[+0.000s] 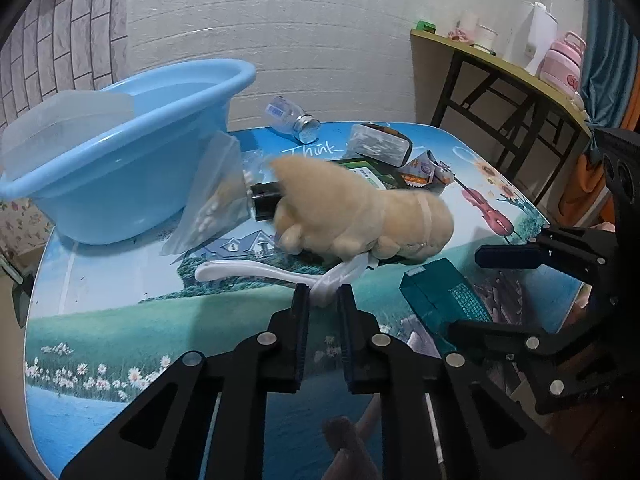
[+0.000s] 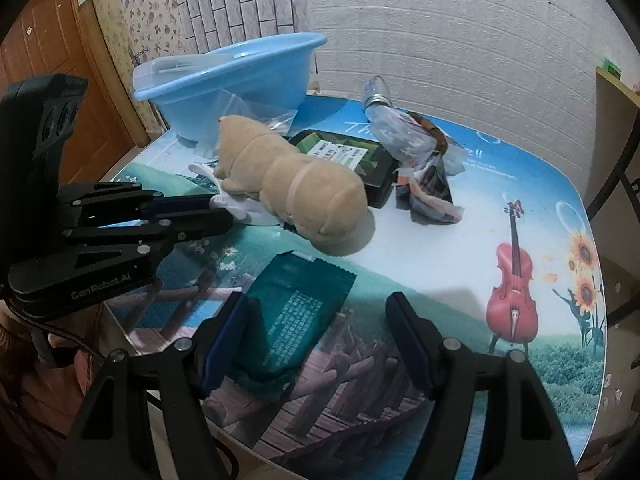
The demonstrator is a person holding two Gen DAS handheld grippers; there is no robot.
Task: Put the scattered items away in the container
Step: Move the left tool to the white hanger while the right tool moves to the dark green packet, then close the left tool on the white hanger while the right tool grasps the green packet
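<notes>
A light blue basin (image 1: pixel 120 152) (image 2: pixel 240 80) stands at the table's far left with a clear plastic lid (image 1: pixel 60 120) in it. A tan plush toy (image 1: pixel 360 212) (image 2: pixel 292 184) lies mid-table. A white plastic spoon (image 1: pixel 260 272) (image 2: pixel 228 200) lies in front of it. My left gripper (image 1: pixel 323 300) (image 2: pixel 220 210) is shut on the white spoon's end. My right gripper (image 2: pixel 316 320) (image 1: pixel 472 292) is open around a teal packet (image 2: pixel 296 312) (image 1: pixel 444 300) that lies flat on the table.
A clear bag (image 1: pixel 212 200), a black tube (image 1: pixel 266 200), a dark green box (image 2: pixel 344 156), a clear bottle (image 1: pixel 294 118) (image 2: pixel 378 96), a clear box (image 1: pixel 380 144) and torn wrappers (image 2: pixel 428 192) lie around the plush. A side table (image 1: pixel 500 68) stands at the right.
</notes>
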